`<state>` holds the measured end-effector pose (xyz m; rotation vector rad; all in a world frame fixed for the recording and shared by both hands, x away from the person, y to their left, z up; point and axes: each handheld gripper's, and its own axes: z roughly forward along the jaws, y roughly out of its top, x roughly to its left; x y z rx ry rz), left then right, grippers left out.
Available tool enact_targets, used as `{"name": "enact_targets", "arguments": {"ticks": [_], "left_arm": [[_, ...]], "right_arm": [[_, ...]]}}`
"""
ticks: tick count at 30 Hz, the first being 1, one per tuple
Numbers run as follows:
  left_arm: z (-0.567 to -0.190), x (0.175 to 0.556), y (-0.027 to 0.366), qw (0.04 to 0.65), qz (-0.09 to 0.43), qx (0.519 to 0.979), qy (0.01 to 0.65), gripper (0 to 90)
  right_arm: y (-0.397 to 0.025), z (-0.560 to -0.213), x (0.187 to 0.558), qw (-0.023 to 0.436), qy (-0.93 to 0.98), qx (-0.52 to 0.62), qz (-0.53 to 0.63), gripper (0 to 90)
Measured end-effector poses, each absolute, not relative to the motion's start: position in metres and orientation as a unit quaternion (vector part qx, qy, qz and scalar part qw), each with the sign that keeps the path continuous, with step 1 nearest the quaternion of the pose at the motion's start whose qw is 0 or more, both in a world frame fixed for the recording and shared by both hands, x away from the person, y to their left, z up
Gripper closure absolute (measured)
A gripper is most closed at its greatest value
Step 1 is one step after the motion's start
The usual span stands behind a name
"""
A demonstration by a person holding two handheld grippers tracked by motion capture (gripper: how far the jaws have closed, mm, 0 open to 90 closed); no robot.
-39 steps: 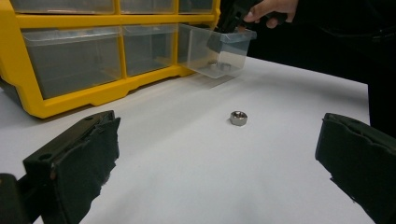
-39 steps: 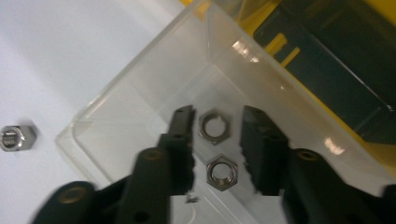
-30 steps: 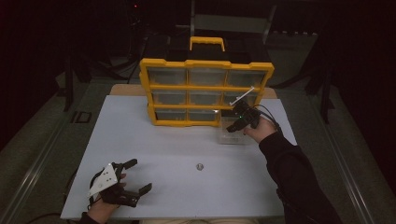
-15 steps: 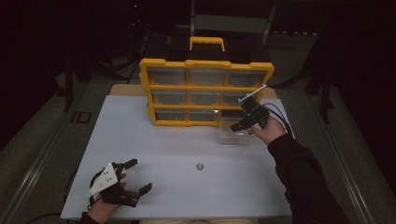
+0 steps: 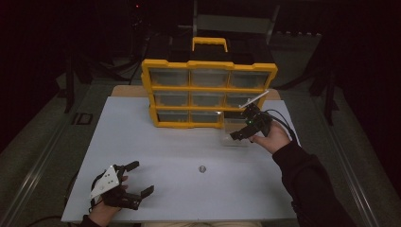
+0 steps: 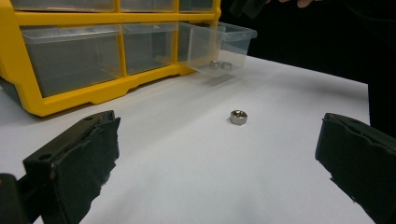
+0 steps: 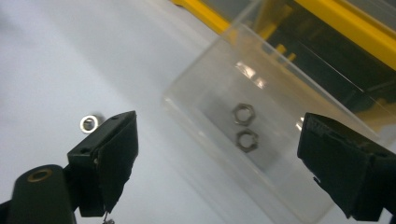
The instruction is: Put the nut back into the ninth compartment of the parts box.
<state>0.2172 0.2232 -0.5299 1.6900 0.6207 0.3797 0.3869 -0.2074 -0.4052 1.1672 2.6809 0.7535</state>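
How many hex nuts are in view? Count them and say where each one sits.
3. Two hex nuts lie side by side in the clear pulled-out drawer; the third lies loose on the white table. Other drawers may hide more.

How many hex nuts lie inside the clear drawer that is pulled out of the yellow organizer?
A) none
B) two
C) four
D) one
B: the right gripper view looks down into the clear drawer and shows two hex nuts on its floor, while a third nut lies outside it on the white table.
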Motion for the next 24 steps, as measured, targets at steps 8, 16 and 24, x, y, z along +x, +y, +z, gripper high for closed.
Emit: {"name": "enact_targets", "arguments": {"ticks": [8,16,24], "left_arm": [[-0.53,0.217,0.223,0.606,0.166,0.731,0.267,0.0],[-0.53,0.217,0.223,0.606,0.166,0.731,0.266,0.0],[-0.53,0.217,0.223,0.606,0.166,0.731,0.266,0.0]], "right_arm": [[-0.19,-0.401,0.37,0.057,0.896,0.353,0.263,12.7],[-0.176,-0.403,0.362,0.054,0.902,0.335,0.266,12.7],[-0.16,-0.407,0.352,0.042,0.908,0.315,0.272,12.8]]}}
